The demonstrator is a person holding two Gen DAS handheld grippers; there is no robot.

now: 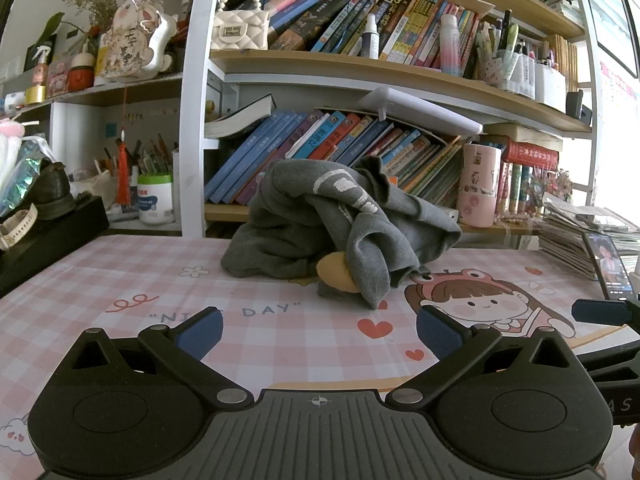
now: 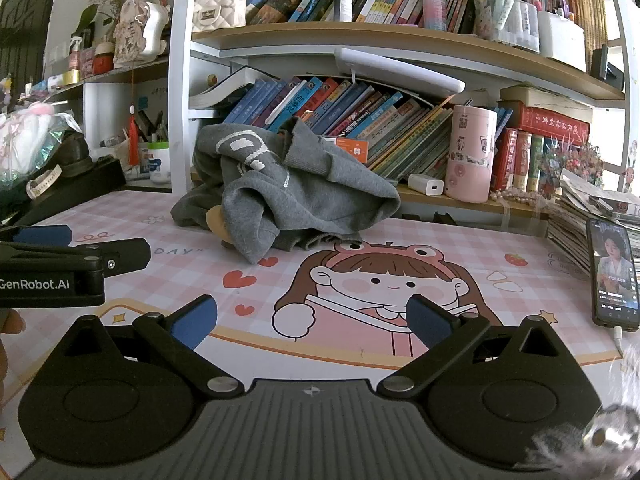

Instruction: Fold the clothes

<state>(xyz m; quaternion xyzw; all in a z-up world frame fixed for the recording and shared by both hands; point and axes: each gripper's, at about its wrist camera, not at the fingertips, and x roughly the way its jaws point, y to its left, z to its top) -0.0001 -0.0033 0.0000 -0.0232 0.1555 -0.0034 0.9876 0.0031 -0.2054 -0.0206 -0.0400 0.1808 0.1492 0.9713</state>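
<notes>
A grey sweatshirt (image 1: 320, 224) of thick, soft knit lay crumpled in a tall heap near the far edge of the worktop (image 1: 100, 280), white printed marks showing on its upper folds and a mustard-yellow patch (image 1: 338, 276) peeking out low at the front. One sleeve-like fold drooped toward the near side. The worktop wore a smooth pink checked mat with a cartoon girl (image 2: 384, 280) in a frog hat (glossy, flat, no wrinkles). Both grippers sat well short of the heap, touching nothing: the left gripper (image 1: 318, 330) with its blue-padded fingers spread wide, the right gripper (image 2: 312, 320) likewise released. Bare mat lay open between them and the cloth. A phone (image 2: 612, 276) rested by the right edge against stacked papers; a bookshelf (image 1: 360, 64) rose just behind the far edge.
</notes>
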